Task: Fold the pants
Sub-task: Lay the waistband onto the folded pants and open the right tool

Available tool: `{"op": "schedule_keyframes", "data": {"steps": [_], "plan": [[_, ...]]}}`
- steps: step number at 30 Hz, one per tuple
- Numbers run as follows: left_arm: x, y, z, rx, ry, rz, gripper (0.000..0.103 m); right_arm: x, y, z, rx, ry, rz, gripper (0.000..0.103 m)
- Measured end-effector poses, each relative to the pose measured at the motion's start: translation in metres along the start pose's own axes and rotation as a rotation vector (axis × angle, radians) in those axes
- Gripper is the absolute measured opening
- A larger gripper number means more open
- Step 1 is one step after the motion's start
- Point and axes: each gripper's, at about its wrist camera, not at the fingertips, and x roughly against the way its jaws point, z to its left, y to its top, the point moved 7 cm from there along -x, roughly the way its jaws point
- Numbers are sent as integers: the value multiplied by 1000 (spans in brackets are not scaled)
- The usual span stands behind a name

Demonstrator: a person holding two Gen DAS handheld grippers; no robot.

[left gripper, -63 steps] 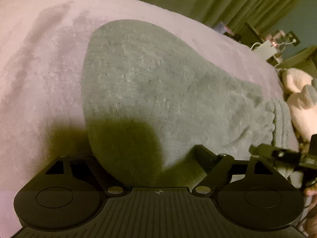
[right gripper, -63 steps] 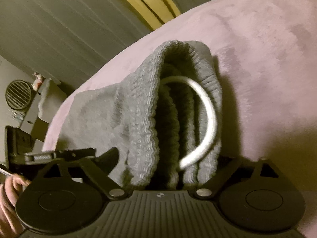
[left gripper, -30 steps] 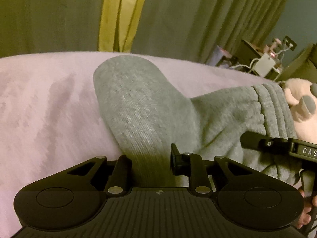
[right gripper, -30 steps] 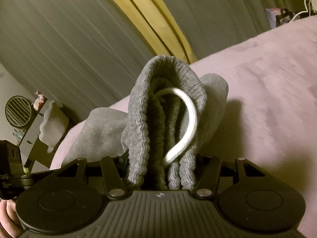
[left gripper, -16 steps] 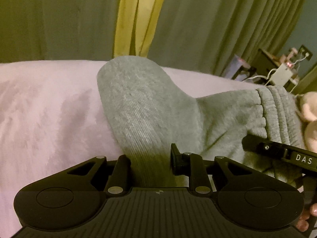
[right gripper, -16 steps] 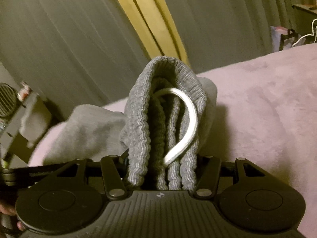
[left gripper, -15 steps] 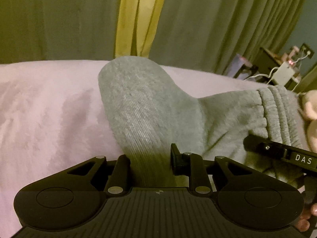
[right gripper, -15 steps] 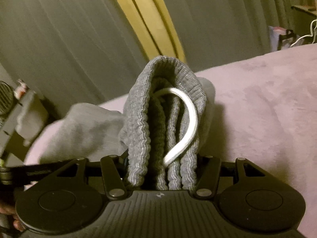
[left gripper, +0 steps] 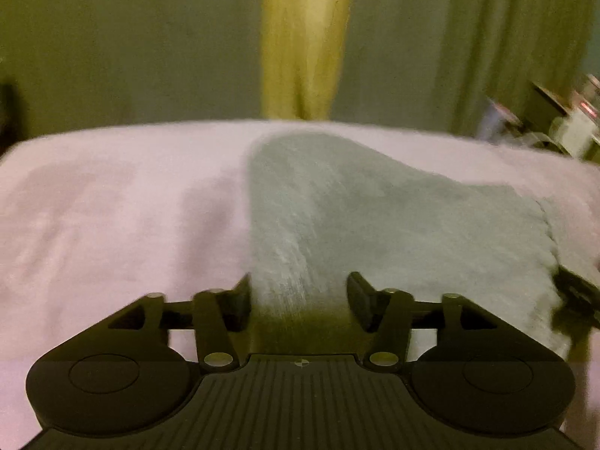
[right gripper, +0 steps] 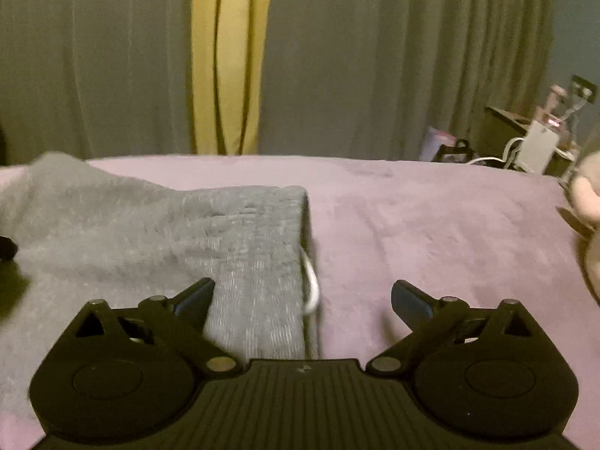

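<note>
The grey knit pants (left gripper: 375,217) lie folded on the pink blanket (left gripper: 112,217). In the left wrist view my left gripper (left gripper: 298,296) has its jaws partly apart, with a ridge of the grey cloth rising between them. In the right wrist view the pants (right gripper: 157,225) lie flat, their ribbed waistband (right gripper: 262,262) and white drawstring (right gripper: 312,288) between the jaws. My right gripper (right gripper: 302,296) is wide open and holds nothing. The right gripper's tip (left gripper: 573,296) shows at the left view's right edge.
Grey-green curtains with a yellow strip (right gripper: 225,56) hang behind the bed. A cluttered side table with a white box and cables (right gripper: 540,142) stands at the far right. A pale plush toy (right gripper: 588,202) lies at the right edge of the blanket.
Both grippers have opened and let go of the pants. The waistband, held up upright before, now lies flat on the blanket. Both views have shifted and are blurred.
</note>
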Motion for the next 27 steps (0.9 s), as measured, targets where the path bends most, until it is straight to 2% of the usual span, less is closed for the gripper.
{"op": "schedule_keyframes", "data": {"steps": [2,5,7,9,11,13,17,20,24,27], "plan": [[11,-7,7,27,24,-23,68,12,-10,3,14,-6,-12,99],[28,-25,-1,33,-24,-44,83,22,-22,7,14,-10,-49,99],[32,-41,-14,-5,-60,-28,88,24,-32,15,-23,60,-33,99],[26,-57,-22,-65,-55,6,94,17,-49,16,-26,69,16,99],[15,-71,-23,-118,21,34,95,17,-60,10,-12,58,27,99],[13,-81,-19,-127,28,32,96,19,-63,1,-31,79,28,99],[24,-83,-5,-5,30,41,97,33,-58,-5,-74,81,35,99],[33,-91,-1,41,51,58,98,41,-59,-6,-72,52,52,99],[50,-110,-14,-54,83,104,99,66,-84,1,-76,20,160,99],[65,-127,-23,-111,120,124,100,90,-97,5,-106,-7,160,99]]}}
